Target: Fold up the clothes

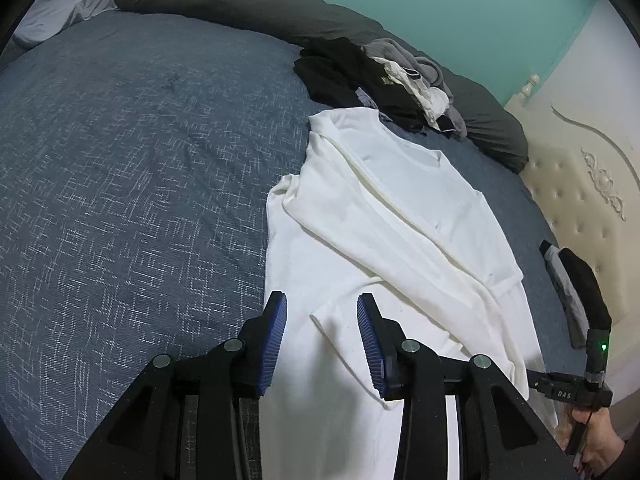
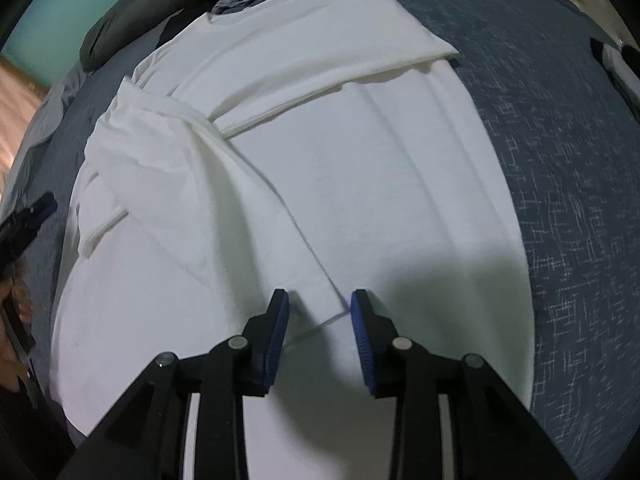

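- Left tongs [image 1: 322, 300] hang spread apart over the near part of the white shirt [image 1: 384, 216], gripping nothing; a sleeve end lies right between the blue pads.
- Right tongs [image 2: 319, 300] likewise released, poised just above a sleeve cuff [image 2: 324, 300] that lies on the shirt's body.
- The shirt lies flat on the bed [image 1: 132, 184], collar to the far end, both long sleeves brought in across the body. So the fold looks part-way: sleeves in, body at full length.
- My read: the next move calls for a pinch on the near hem or a side edge, both tongs lifting evenly so the tucked sleeves don't slip out. Thin fabric, so it'll drag and bunch if pulled low.
- Further off, a heap of dark and grey clothes [image 1: 380, 80] sits just beyond the collar.
- Another dark garment [image 1: 572, 284] lies well to the right by the cream headboard [image 1: 580, 184].
- Behind it all, a grey duvet roll [image 1: 224, 0] and a teal wall [image 1: 460, 0].
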A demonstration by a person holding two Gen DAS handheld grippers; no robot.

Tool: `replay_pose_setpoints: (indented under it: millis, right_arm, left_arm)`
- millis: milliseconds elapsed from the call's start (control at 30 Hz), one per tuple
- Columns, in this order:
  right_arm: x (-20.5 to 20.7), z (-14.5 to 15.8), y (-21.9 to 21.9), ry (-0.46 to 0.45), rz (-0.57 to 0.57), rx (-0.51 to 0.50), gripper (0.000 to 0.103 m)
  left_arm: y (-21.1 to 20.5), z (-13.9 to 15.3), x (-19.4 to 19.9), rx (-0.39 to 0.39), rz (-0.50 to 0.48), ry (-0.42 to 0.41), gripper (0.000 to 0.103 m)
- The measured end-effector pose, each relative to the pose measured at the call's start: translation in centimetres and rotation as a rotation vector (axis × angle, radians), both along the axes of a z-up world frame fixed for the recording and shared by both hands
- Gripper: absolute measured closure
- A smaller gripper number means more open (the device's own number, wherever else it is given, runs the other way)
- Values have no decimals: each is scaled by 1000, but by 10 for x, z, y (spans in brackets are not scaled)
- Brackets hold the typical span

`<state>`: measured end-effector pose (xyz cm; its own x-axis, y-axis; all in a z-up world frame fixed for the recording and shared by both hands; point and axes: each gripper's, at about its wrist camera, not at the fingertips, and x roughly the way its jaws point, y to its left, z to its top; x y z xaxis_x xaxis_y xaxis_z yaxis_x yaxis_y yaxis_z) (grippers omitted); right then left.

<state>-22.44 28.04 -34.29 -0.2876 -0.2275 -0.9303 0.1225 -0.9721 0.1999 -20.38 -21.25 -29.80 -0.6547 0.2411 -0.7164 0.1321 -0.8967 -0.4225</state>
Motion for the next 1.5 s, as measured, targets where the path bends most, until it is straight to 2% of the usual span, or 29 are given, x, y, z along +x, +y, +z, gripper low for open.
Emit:
replay_pose_setpoints:
  millis: [100,200,300,500,633,867,1300,1500]
  right_arm:
    - [2,3,0,9,15,6,91]
    - [4,8,3,24,18,5,98]
    - [4,15,10,49,8,2,101]
    - [1,38,27,112,-22,7,101]
    - [-18,52,44,144,-57,19,101]
    - [-34,53,45,151,-53,43,101]
    - [-47,45,50,145,-56,44,101]
    - [-58,44,53,147,-65,47,101]
  left_arm:
    - [-2,0,1,22,12,5,63]
    - [-2,1,2,30,11,13,63]
    - [-1,3,2,26,6,20,63]
    - [1,4,2,27,2,27,64]
    - [3,5,2,21,7,32,64]
    - [8,6,0,-5,7,31,64]
    - [10,7,-3,35,-30,51,63]
    - [10,6,-4,12,-15,37,63]
